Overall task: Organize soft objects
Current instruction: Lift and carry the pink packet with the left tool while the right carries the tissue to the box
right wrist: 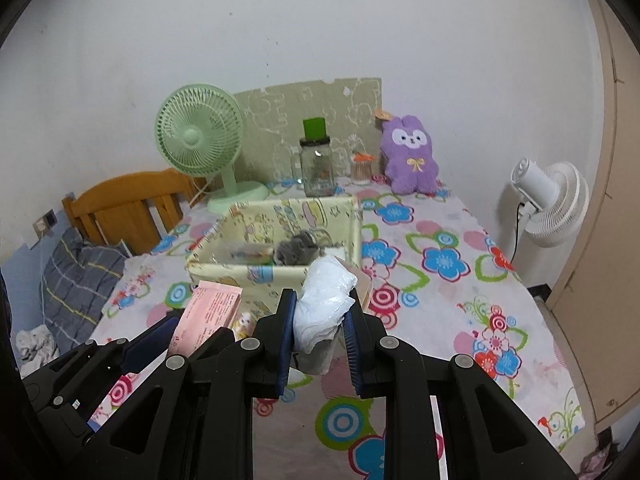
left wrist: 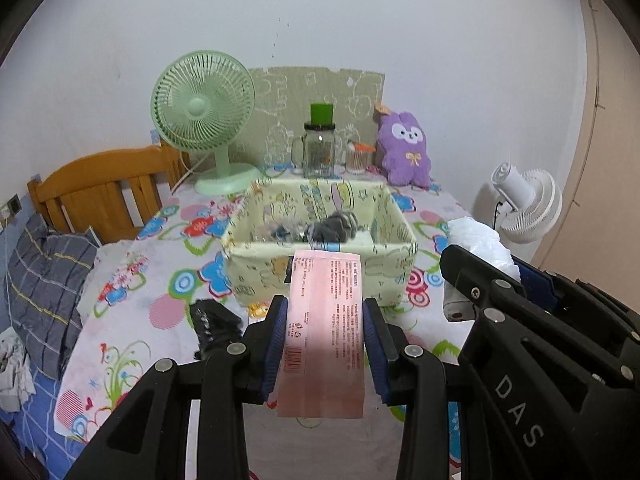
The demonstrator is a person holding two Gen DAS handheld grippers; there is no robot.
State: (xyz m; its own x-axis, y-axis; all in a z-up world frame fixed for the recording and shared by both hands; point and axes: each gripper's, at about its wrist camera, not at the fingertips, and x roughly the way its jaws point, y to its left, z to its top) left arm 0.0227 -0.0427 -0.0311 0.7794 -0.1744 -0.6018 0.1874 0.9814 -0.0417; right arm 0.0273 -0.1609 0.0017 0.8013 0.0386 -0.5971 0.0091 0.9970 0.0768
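Observation:
My left gripper (left wrist: 325, 304) is shut on a pink soft packet (left wrist: 326, 332) and holds it just in front of the pale yellow storage box (left wrist: 320, 256). My right gripper (right wrist: 320, 308) is shut on a crumpled white soft bundle (right wrist: 324, 300), held near the box's (right wrist: 224, 270) front right corner. The box holds a grey rolled cloth (left wrist: 336, 226) and some small items. The pink packet also shows in the right wrist view (right wrist: 208, 316), and the white bundle in the left wrist view (left wrist: 480, 240). A purple plush bunny (left wrist: 406, 148) leans at the back of the table.
A green desk fan (left wrist: 204, 120), a glass jar with a green lid (left wrist: 320, 140) and a small cup (left wrist: 358, 158) stand behind the box on the flowered tablecloth (right wrist: 440, 280). A white fan (right wrist: 552, 200) stands to the right. A wooden chair (left wrist: 100, 192) and bedding are on the left.

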